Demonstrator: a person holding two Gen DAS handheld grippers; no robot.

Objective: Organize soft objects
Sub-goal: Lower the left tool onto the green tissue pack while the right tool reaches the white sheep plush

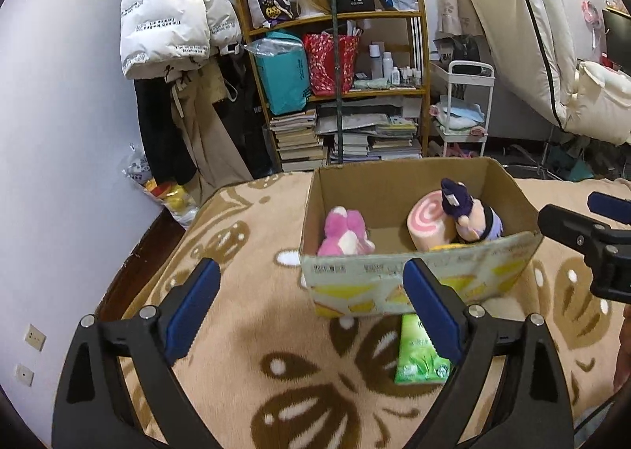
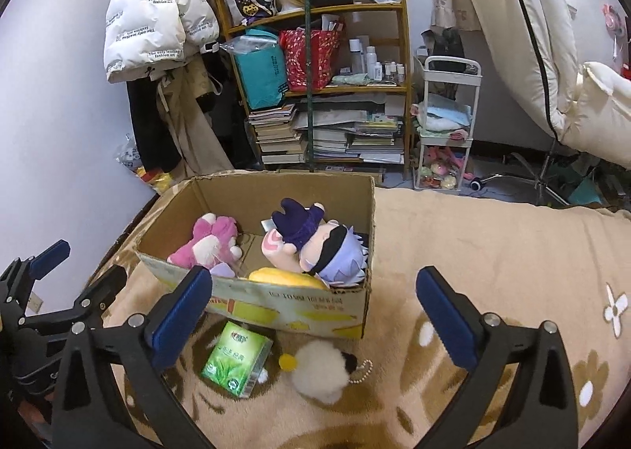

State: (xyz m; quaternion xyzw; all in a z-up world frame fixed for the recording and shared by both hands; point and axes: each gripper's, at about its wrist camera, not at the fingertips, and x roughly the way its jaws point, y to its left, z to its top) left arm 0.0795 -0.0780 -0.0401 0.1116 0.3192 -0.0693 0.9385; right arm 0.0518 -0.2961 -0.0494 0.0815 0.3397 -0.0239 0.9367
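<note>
An open cardboard box [image 1: 426, 279] [image 2: 276, 303] stands on the beige blanket. Inside lie a pink plush [image 1: 345, 230] [image 2: 209, 242], a pink swirl roll cushion [image 1: 428, 222], a purple-haired doll [image 2: 327, 247] [image 1: 473, 216] and a yellow plush [image 2: 284, 277]. In front of the box lie a green tissue pack [image 1: 420, 350] [image 2: 236, 358] and a white fluffy pom-pom toy [image 2: 319, 372]. My left gripper [image 1: 311, 307] is open and empty, short of the box. My right gripper [image 2: 315, 315] is open and empty, above the pom-pom toy.
The patterned blanket [image 2: 493, 251] covers the bed. Behind stand a wooden shelf [image 1: 343, 94] with books and bags, hanging coats [image 1: 173, 23], a white trolley [image 2: 445, 121] and a chair with cushions [image 2: 552, 54]. The wall [image 1: 59, 133] is at the left.
</note>
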